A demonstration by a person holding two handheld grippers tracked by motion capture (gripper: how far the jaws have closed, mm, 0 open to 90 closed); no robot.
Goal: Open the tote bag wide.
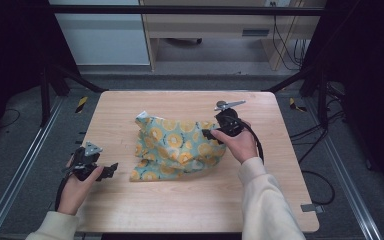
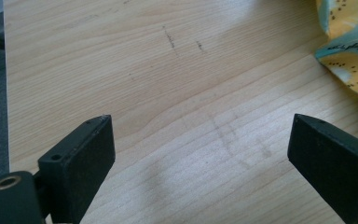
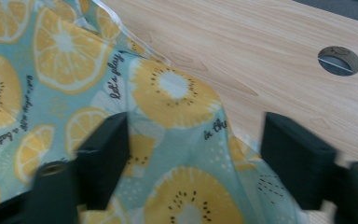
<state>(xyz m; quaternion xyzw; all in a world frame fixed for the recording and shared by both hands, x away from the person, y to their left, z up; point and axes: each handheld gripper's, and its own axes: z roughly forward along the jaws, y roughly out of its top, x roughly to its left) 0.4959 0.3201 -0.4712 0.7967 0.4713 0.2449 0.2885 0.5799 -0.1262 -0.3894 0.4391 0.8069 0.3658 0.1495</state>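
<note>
From the high view the crumpled fruit-print cloth lies mid-desk, its right edge hidden under the right hand-held gripper and the hand around it, so the jaws' spacing is hard to read there. The right gripper view shows them standing well apart over a raised fold of cloth, not pressing it. The left hand-held gripper, near the desk's left edge, gapes wide over bare wood, with the cloth cut off at the left gripper view's right border.

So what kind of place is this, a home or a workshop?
Most likely a lab recording rig, not a home: a wooden table on a metal frame, dark curtains at the sides, loose cables across the grey floor.
</note>
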